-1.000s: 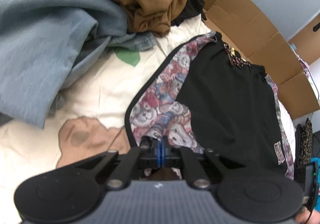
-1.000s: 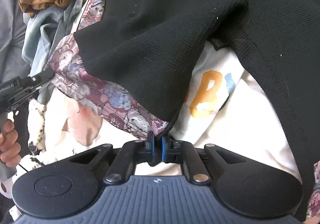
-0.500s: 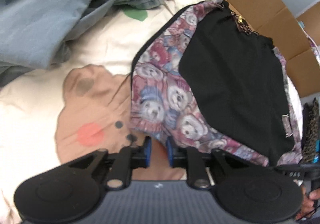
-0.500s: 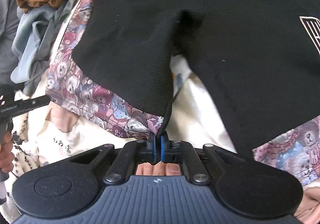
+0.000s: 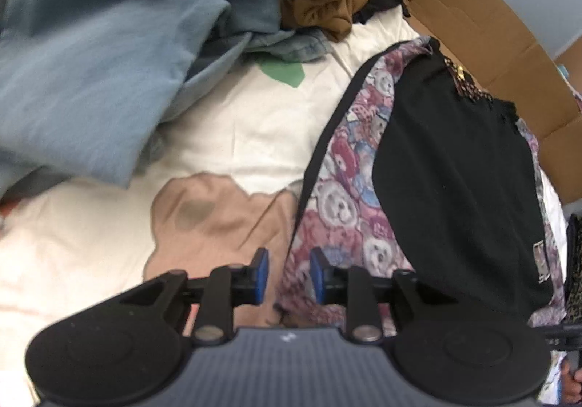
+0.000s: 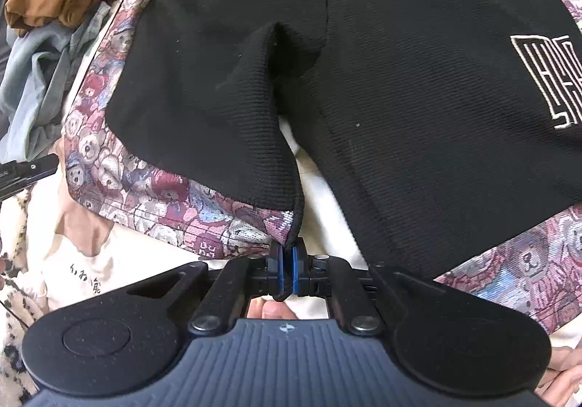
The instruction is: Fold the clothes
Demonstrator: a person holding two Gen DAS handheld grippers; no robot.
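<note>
Shorts [image 6: 400, 79] lie on our printed sheet [image 5: 254, 126]. Our right gripper [image 6: 287, 270] pinches their hem; our left gripper [image 5: 287, 276] has just been opening, probably touching nothing.

A white outlined emblem of maze-like characters is printed on the black shorts [image 6: 418, 86], cut off at the frame edge and not legible. Small dark handwritten-style characters are seen on the cream bedsheet [image 6: 85, 283], too small to be read.

The shorts [image 5: 447, 188] lie spread on the bed sheet [image 5: 247, 123]. To their left in the left wrist view sits a heap of clothes [image 5: 109, 54], with cardboard [image 5: 509, 54] behind the shorts.
</note>
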